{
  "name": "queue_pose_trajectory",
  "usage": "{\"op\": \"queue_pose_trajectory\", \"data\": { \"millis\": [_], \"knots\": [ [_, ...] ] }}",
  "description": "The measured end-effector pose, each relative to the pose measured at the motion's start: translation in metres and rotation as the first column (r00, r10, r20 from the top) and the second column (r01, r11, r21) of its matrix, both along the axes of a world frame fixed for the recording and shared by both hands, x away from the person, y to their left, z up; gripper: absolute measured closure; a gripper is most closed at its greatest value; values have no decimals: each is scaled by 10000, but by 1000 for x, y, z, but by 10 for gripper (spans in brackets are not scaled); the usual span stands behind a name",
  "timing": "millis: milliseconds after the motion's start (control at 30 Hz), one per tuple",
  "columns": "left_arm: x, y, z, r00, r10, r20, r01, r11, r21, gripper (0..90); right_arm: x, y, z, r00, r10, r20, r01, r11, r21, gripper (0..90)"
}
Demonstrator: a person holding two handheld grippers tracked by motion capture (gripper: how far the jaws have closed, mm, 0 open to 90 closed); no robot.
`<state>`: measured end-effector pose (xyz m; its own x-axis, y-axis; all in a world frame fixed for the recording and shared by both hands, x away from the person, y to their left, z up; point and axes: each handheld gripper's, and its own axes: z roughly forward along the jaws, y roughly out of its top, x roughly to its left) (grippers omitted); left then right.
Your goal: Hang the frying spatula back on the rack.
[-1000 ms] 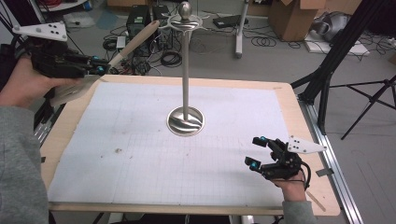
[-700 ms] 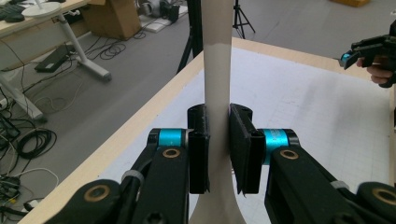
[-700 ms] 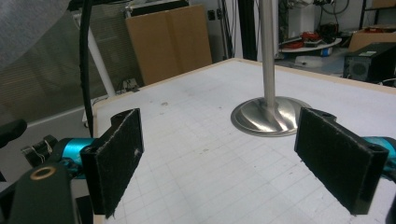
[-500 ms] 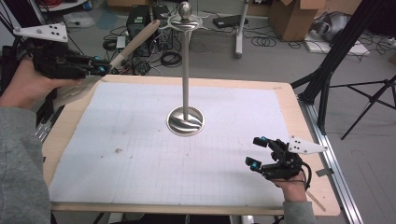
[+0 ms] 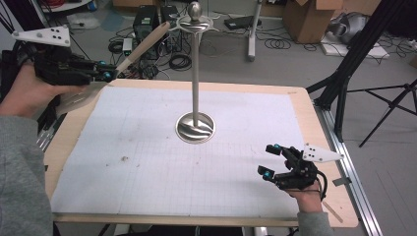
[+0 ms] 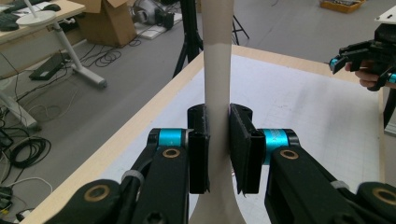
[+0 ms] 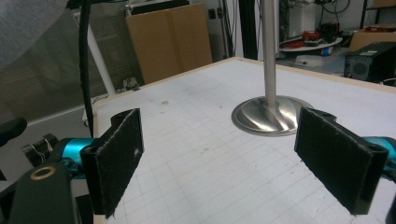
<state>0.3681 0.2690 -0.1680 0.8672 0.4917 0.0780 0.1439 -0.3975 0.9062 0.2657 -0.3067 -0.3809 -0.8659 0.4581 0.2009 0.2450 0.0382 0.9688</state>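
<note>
Basically, by label:
Left gripper (image 5: pixel 101 73): jaws clamped on the narrow neck of a pale spatula (image 6: pixel 217 70), pads pressing both sides.
Spatula place: held off the table's (image 5: pixel 74 142) far left corner, handle slanting up toward the metal stand (image 5: pixel 195 73).
Right gripper (image 5: pixel 273 160): jaws wide apart, nothing between, low over the table's near right part.

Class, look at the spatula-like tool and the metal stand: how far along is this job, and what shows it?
Done: the left tongs are shut on the pale spatula's handle, and it is lifted off the table, near the far left corner. In hand: its handle tip points toward the top of the metal stand. Left: probably hanging it on the stand, which carries nothing yet. The right tongs hang open over the near right corner, holding nothing.
</note>
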Motion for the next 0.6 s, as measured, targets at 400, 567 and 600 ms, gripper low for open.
{"op": "queue_pose_trajectory", "data": {
  "millis": [400,567,600],
  "knots": [
    [3,-1,-6,9998,70,-161,-69,9999,80,777,0,0,0,10000,0,36,0,10000,-27,143],
    [5,-6,-8,9999,46,-163,-46,10000,31,777,0,1,0,10000,1,-9,-1,10000,-34,143],
    [5,-7,-8,9998,68,-171,-67,10000,30,777,0,1,0,10000,5,-22,-5,10000,-26,143]
  ]
}}
